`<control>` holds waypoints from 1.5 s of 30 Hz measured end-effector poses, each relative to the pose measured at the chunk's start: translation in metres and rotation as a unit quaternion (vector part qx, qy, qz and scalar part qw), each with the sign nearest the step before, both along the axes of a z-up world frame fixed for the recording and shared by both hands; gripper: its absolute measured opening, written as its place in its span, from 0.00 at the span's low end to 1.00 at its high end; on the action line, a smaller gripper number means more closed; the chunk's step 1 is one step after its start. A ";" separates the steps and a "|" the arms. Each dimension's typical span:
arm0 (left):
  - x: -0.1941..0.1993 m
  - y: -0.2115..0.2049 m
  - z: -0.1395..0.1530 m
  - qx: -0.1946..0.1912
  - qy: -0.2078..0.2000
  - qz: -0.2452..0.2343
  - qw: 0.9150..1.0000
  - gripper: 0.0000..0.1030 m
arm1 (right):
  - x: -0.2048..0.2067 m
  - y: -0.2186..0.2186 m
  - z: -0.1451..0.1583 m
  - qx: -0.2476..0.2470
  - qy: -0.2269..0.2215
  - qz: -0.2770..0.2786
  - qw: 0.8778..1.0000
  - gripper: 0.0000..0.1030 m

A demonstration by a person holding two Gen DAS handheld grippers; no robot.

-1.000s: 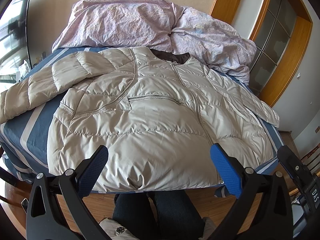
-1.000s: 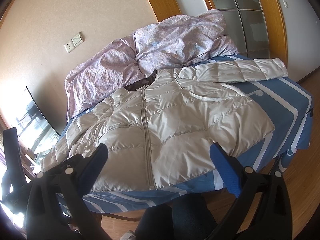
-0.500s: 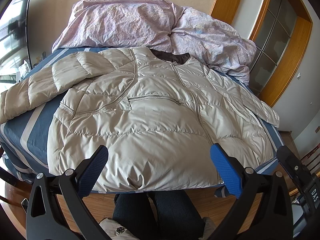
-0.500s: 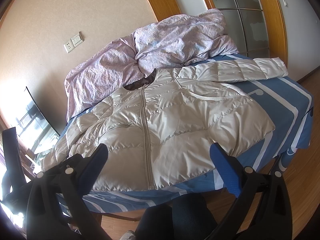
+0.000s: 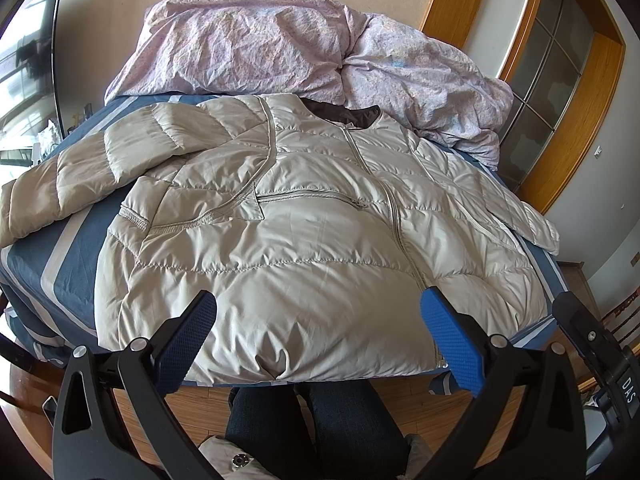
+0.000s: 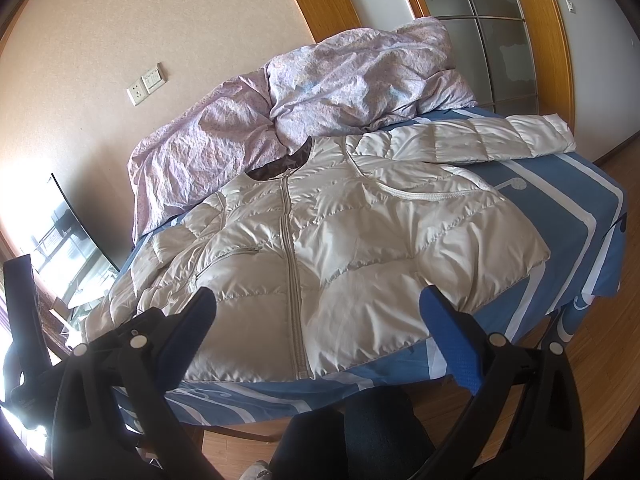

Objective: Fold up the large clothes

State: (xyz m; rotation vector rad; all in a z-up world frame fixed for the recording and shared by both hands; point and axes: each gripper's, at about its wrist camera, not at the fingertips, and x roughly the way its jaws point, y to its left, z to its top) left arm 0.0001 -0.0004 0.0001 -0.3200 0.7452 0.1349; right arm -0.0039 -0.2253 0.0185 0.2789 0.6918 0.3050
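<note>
Beige quilted jacket (image 5: 320, 240) is spread flat, zipped, on the blue striped bed (image 6: 580, 208), collar toward a crumpled lilac duvet (image 5: 280, 52). Both the left hand-held gripper (image 5: 320, 332) and right hand-held gripper (image 6: 316, 332) are held open above the hem, gripping nothing.

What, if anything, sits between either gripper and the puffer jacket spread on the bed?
Nothing visible. The left gripper and right gripper both hang open above the puffer jacket, near its hem, with only air between.
</note>
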 end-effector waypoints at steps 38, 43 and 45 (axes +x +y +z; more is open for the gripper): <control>0.044 0.026 -0.008 -0.004 0.025 -0.005 1.000 0.99 | 0.090 -0.040 -0.007 0.018 0.038 -0.064 0.997 0.98; 0.066 0.044 -0.015 -0.053 0.032 -0.015 0.998 0.99 | 0.149 -0.103 -0.013 0.056 0.074 -0.134 0.987 0.98; 0.075 0.052 -0.019 -0.076 0.039 -0.018 0.996 0.99 | 0.175 -0.130 -0.020 0.066 0.092 -0.164 0.980 0.98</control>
